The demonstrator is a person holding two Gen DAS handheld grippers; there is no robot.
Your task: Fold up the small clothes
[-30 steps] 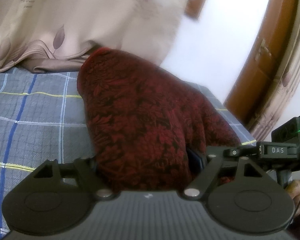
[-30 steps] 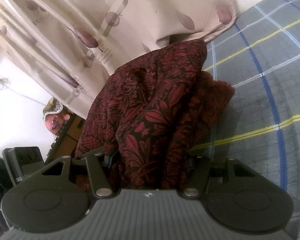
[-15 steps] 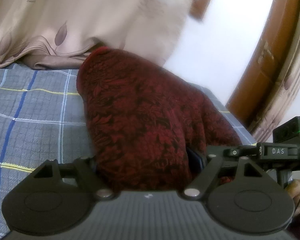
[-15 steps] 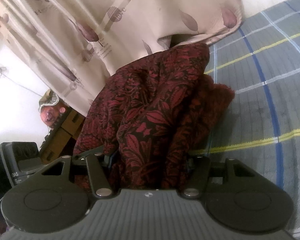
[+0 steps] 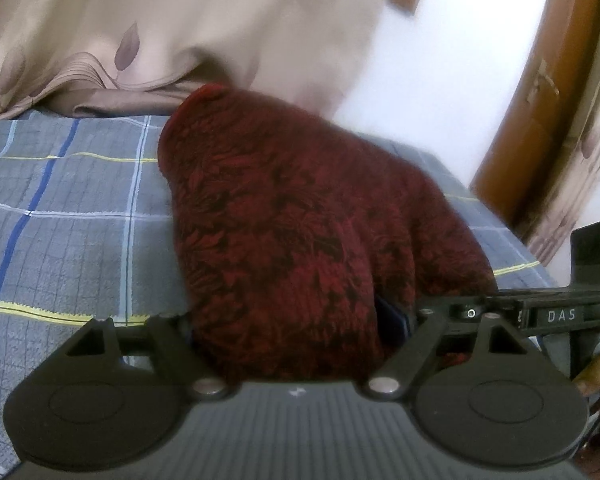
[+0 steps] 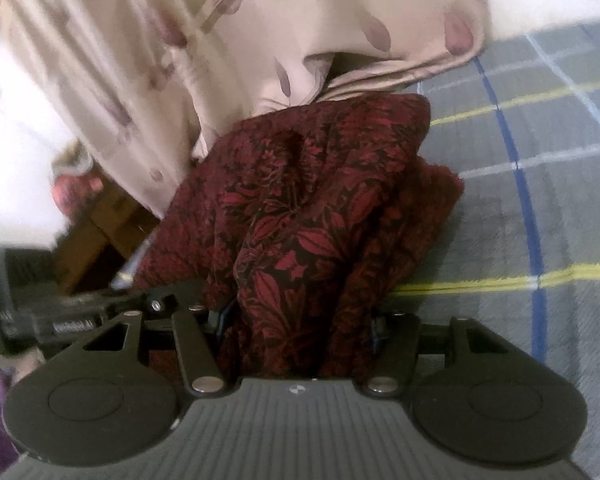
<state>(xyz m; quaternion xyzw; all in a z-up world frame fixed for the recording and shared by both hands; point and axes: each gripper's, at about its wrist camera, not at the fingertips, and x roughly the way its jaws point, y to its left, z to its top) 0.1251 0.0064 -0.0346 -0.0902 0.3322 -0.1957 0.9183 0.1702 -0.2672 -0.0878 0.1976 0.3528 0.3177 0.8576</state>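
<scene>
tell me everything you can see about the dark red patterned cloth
The dark red cloth with a black leaf pattern looks soft and thick, bunched into folds. Its far end rests on the grey checked bedcover, near the beige leaf-print curtain. The near end fills both the left tongs and the right tongs.

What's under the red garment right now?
The red garment lies on the plaid sheet, which shows all around it. Its near end is bunched between both grippers' jaws. Whatever is directly beneath the cloth is covered, so I can't tell if anything else is there.
</scene>
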